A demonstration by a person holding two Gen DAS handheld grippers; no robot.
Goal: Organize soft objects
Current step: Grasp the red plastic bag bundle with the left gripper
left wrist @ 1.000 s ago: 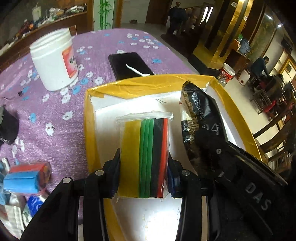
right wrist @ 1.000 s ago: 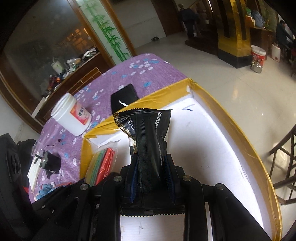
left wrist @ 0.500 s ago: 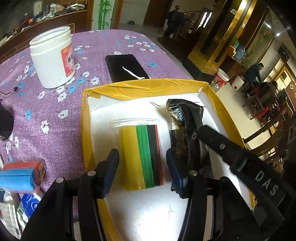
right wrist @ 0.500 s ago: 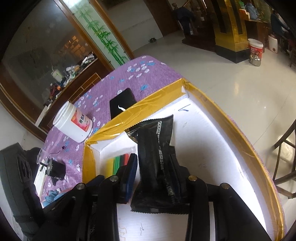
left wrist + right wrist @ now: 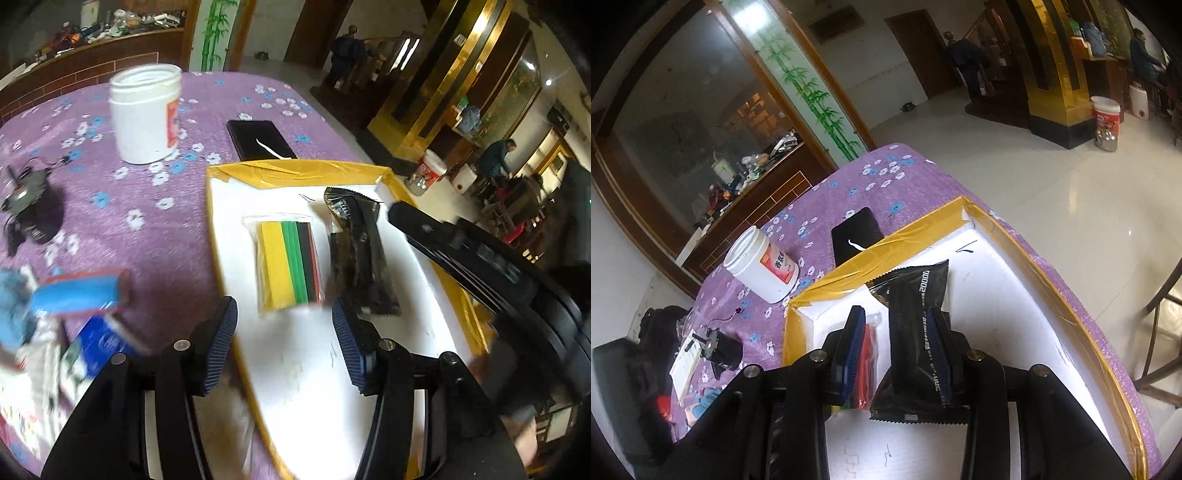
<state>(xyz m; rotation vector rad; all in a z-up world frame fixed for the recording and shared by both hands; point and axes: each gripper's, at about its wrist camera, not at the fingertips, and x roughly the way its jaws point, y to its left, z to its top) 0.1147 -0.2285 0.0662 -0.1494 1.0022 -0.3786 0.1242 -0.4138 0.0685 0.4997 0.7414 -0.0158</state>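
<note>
Only left wrist view shows blue roll on purple bench. Left claw spread, clear of bag of coloured sheets lying flat in tray. Right claw spread, black pouch between jaws, lying in tray.

1. We see a pale, glossy tiled floor that reflects the light.
2. We see a glass panel painted with green bamboo in a wooden frame.
3. Beside it we see a cluttered wooden counter.
4. Gold-trimmed columns stand at the far side.
5. We see a dark wooden door in a white wall.
6. A wooden chair stands at the right edge.
</note>
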